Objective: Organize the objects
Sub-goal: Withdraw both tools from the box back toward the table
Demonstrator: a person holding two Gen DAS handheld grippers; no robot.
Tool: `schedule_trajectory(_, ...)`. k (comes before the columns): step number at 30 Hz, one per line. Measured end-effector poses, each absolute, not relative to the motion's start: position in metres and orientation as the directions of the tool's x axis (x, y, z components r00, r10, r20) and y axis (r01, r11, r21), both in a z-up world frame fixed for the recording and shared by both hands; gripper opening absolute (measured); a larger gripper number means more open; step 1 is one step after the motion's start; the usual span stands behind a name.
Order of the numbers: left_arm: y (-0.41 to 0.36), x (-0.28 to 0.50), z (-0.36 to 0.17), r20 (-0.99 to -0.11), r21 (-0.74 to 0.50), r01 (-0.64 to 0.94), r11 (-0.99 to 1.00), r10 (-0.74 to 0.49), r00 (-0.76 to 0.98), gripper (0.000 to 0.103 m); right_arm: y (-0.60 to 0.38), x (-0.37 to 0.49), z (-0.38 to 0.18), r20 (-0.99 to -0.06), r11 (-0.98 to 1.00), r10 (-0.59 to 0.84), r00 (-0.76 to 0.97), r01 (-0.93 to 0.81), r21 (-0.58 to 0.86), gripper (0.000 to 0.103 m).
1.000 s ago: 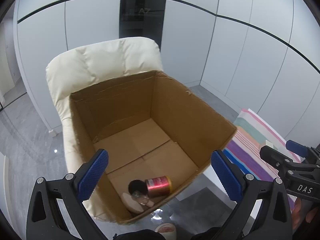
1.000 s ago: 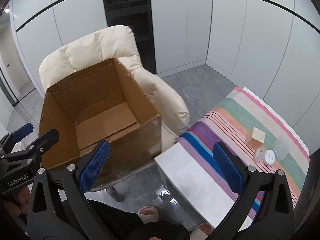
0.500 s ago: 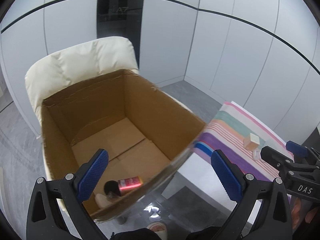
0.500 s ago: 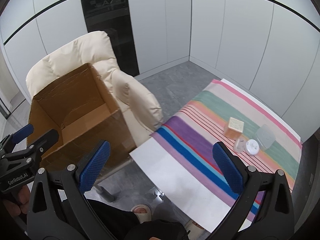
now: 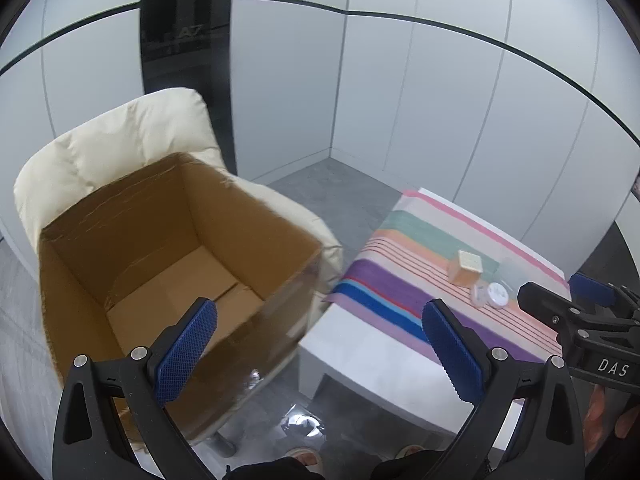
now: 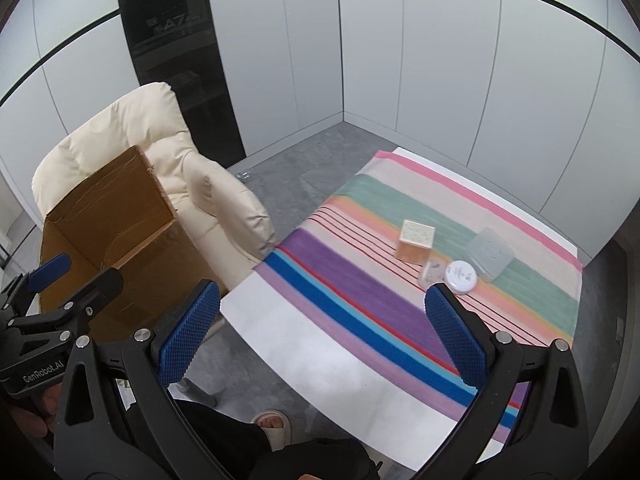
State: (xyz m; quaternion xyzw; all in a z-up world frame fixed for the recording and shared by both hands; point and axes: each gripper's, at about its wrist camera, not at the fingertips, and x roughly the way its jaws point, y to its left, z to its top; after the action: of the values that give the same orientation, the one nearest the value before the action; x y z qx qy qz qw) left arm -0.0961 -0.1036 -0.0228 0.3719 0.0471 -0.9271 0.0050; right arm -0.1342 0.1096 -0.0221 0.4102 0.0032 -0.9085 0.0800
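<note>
A: From the left wrist, what lies ahead?

B: The left gripper (image 5: 320,344) has its fingers (image 5: 186,344) spread wide with nothing between them. Under the left pad sits the open cardboard box (image 5: 168,256) on a cream armchair (image 5: 116,152). The part of the box floor that shows is bare; its near corner is hidden behind the finger.

A: And to the right?

B: The white tabletop (image 5: 376,360) with a striped cloth (image 5: 404,280). Its near left corner stands just beside the box's right wall, a strip of grey floor (image 5: 344,196) between them. A small tan box (image 5: 466,266), a clear jar (image 5: 478,294) and a white round lid (image 5: 498,291) cluster near the cloth's far right edge. The right gripper (image 5: 580,300) pokes in just past them.

A: The right wrist?

B: The right gripper's (image 6: 320,340) fingers (image 6: 454,336) also stand wide and empty, hanging above the bare white strip and the cloth's blue band. The tan box (image 6: 416,242), jar (image 6: 432,274), lid (image 6: 461,277) and a grey square container (image 6: 490,254) sit close together beyond the right pad; the cloth's middle is free. The cardboard box (image 6: 108,216) is off left, behind the left gripper (image 6: 68,280). A slippered foot (image 6: 272,426) shows below the tabletop's edge.
</note>
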Motion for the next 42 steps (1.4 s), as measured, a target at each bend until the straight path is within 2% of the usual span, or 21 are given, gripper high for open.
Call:
schedule_trajectory(16, -0.042, -0.102, -0.023, -0.680, -0.061, -0.061, -0.996, 0.086, -0.728, 0.103, 0.175, -0.122, -0.020, -0.743, -0.997, -0.067, -0.666, 0.026, 0.066, 0.103)
schedule_trajectory(42, 0.043, -0.105, -0.035, -0.711, -0.022, -0.199, -0.980, 0.155, -0.686, 0.103, 0.238, -0.096, -0.020, -0.746, -0.999, 0.014, -0.666, -0.037, 0.014, 0.103)
